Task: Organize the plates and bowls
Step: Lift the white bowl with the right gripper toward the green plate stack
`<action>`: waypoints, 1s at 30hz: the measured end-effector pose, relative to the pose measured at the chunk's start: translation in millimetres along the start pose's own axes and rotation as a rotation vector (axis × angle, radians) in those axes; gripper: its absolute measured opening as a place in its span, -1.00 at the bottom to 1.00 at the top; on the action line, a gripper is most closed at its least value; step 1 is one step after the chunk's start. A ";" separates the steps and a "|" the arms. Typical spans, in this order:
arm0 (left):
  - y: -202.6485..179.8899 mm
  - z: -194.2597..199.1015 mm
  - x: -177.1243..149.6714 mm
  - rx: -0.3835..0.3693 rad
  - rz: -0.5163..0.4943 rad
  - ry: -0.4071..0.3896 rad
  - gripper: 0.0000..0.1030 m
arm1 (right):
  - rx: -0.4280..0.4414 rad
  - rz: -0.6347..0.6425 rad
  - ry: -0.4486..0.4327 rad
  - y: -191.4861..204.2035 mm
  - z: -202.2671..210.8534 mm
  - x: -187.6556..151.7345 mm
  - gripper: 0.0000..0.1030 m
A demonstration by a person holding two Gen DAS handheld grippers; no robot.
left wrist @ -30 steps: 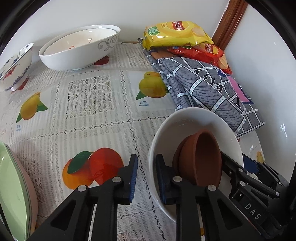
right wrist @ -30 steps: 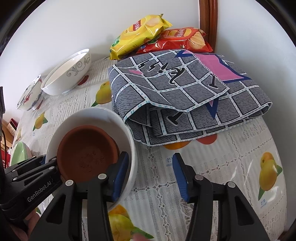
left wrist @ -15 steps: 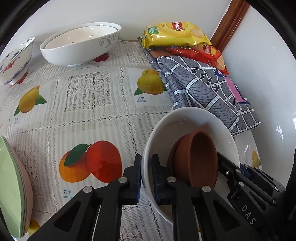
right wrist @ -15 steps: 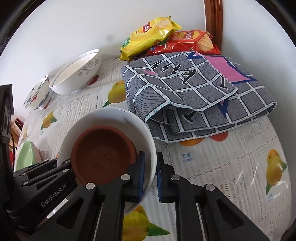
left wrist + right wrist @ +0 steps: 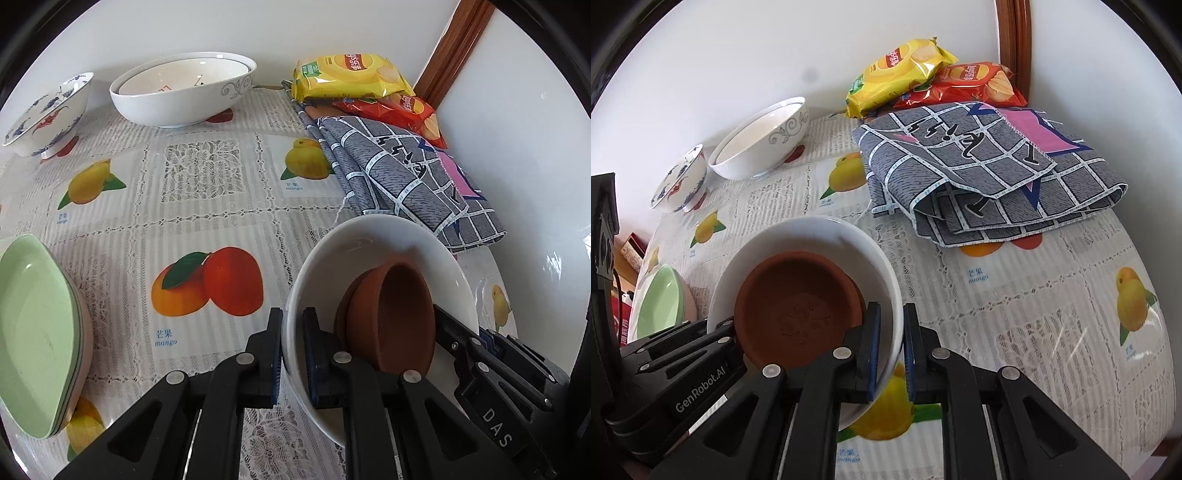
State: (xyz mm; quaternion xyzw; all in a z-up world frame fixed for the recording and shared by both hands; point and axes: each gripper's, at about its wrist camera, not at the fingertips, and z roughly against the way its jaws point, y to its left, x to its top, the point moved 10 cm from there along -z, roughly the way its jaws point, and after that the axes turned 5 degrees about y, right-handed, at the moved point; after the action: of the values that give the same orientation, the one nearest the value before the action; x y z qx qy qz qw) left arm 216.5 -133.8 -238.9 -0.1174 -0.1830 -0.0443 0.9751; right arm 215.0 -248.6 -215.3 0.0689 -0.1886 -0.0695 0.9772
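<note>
Both grippers have closed on the white bowl since a second ago and lifted it slightly.
Left gripper (image 5: 291, 354) and right gripper (image 5: 890, 347) clench opposite rims of the white bowl (image 5: 373, 240), brown dish (image 5: 798, 306) nested inside, near the table's right. Far left, two nested bowls (image 5: 184, 92), a patterned bowl (image 5: 48, 114) and green plates (image 5: 33, 332) remain unsorted. Readable: "GenRobot.AI", "DAS", "mango".

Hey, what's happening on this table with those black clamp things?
A person is using two hand-held grippers to tidy dishes. The left gripper and the right gripper are each clamped on opposite sides of the rim of a white bowl, which holds brown clay dishes. Other bowls and green plates sit elsewhere on the fruit-print tablecloth.
</note>
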 end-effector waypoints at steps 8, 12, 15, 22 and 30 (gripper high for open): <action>-1.7 39.1 -5.0 -0.001 0.002 -0.049 -0.79 | 0.013 0.004 -0.044 12.2 37.0 -4.9 -0.78; -1.9 59.9 -6.6 0.005 -0.004 -0.072 -0.79 | 0.017 0.011 -0.079 18.9 57.3 -5.6 -0.78; -0.9 72.6 -6.4 0.010 -0.005 -0.088 -0.79 | 0.028 0.008 -0.082 23.8 68.0 -6.3 -0.78; 6.8 89.6 -10.5 0.004 0.003 -0.113 -0.79 | 0.035 0.012 -0.113 37.4 86.6 -9.2 -0.78; 22.3 104.1 -11.3 0.003 0.014 -0.128 -0.79 | 0.040 0.021 -0.122 56.1 95.5 -10.2 -0.78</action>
State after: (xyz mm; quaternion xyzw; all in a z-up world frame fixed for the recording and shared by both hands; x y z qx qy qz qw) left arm 172.9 -86.2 -153.5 -0.1200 -0.2444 -0.0298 0.9618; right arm 175.6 -202.3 -122.2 0.0819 -0.2497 -0.0597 0.9630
